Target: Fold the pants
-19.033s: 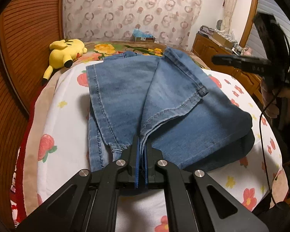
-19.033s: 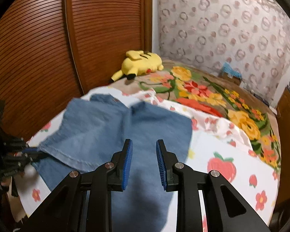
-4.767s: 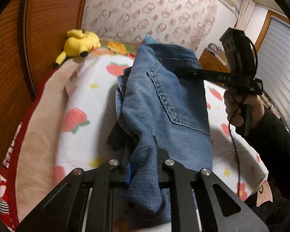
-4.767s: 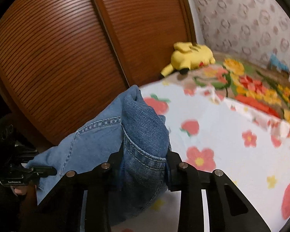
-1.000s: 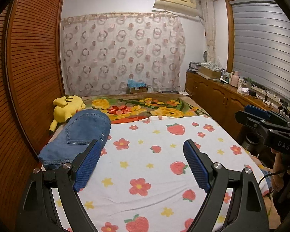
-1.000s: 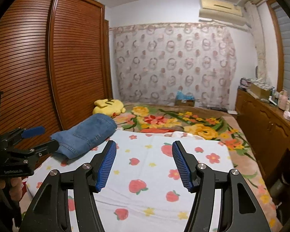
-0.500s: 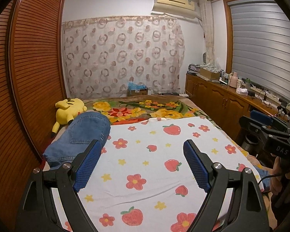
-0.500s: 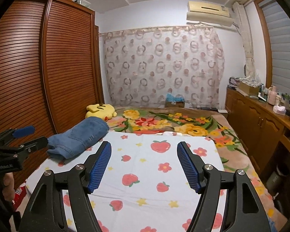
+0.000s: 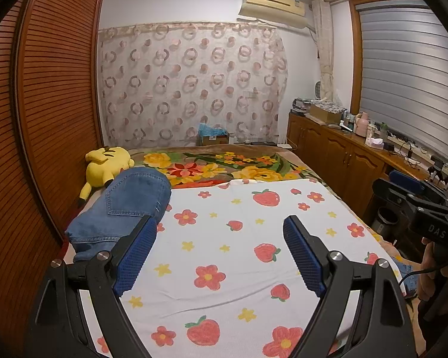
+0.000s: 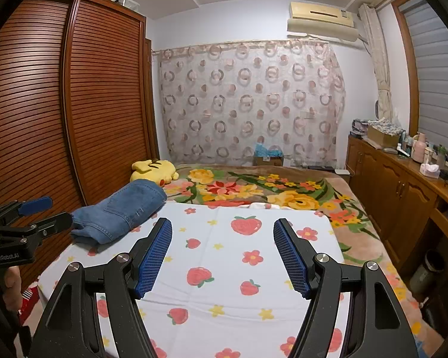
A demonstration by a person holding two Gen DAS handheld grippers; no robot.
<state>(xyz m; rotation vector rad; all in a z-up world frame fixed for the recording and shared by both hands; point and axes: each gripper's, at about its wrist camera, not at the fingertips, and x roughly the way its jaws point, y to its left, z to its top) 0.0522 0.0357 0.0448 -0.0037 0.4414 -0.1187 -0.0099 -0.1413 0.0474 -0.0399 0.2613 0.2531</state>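
Observation:
The blue jeans (image 9: 125,205) lie folded into a compact bundle at the left edge of the bed, next to the wardrobe; they also show in the right wrist view (image 10: 122,208). My left gripper (image 9: 219,238) is open and empty, held back above the near part of the bed. My right gripper (image 10: 222,241) is open and empty too, well away from the jeans. Each gripper shows in the other's view: the right one (image 9: 409,200) at the right, the left one (image 10: 35,211) at the left.
The white sheet with strawberries and flowers (image 9: 242,253) covers the near bed, a floral blanket (image 9: 218,167) the far part. A yellow plush toy (image 9: 107,167) lies behind the jeans. A slatted wooden wardrobe (image 10: 74,113) stands left, a wooden cabinet (image 10: 403,188) with clutter right.
Both grippers have drawn back and risen a little from the bed over the last second, staying open. The folded jeans have not moved.

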